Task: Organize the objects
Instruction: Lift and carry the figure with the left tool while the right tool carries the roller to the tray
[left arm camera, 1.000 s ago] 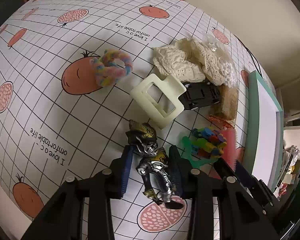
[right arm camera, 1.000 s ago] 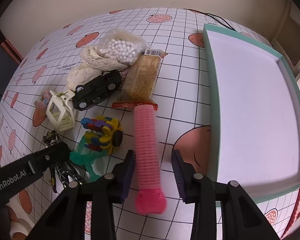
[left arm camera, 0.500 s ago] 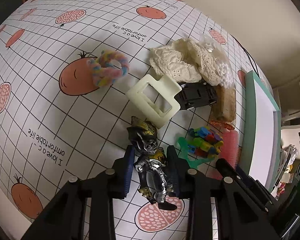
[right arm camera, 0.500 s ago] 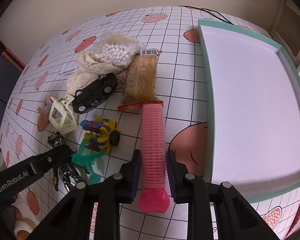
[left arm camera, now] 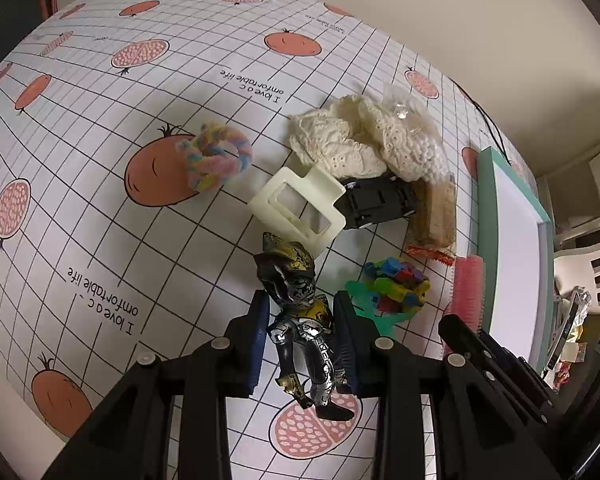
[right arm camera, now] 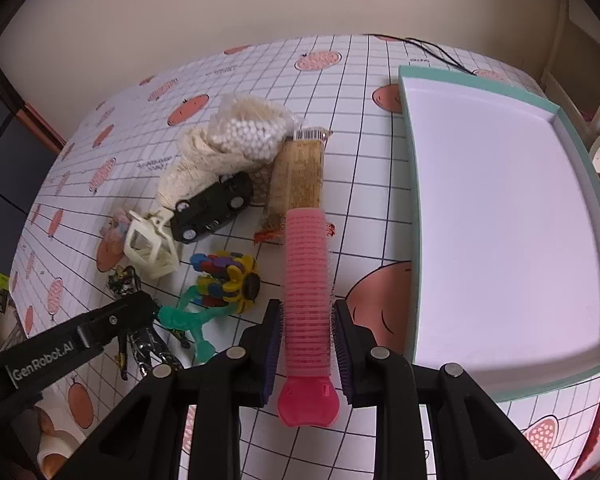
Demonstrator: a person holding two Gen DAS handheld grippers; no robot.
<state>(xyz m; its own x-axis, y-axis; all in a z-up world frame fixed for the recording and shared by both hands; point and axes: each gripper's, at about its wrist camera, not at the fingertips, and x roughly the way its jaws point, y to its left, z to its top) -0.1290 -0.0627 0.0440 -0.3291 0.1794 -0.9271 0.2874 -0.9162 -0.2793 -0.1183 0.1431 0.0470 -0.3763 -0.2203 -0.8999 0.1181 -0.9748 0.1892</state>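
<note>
1. The pink hair roller point(right arm camera: 306, 280) lies on the fruit-print tablecloth point(right arm camera: 364, 152), pinched between the right gripper point(right arm camera: 306, 340) pads, just beside the teal-rimmed tray point(right arm camera: 414, 208).
2. The armoured toy figure point(left arm camera: 304, 320) is clamped at the torso by the left gripper point(left arm camera: 302, 340).
3. Nearby — a cream hair claw point(left arm camera: 300, 208), a black toy car point(right arm camera: 212, 206), and colourful toy blocks point(right arm camera: 228, 276) on a green piece.

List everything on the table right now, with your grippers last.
Pink ridged hair roller: 1, between right fingers
Silver-gold armoured figurine: 1, between left fingers
Cream plastic hair claw: 1, centre
Black toy car: 1, beside claw
Pastel fluffy scrunchie: 1, left
Cream lace cloth: 1, far pile
Bag of white beads: 1, on cloth
Tan snack bar: 1, beyond roller
Multicoloured flower toy: 1, centre
Teal-rimmed white tray: 1, right
Left gripper
Right gripper
</note>
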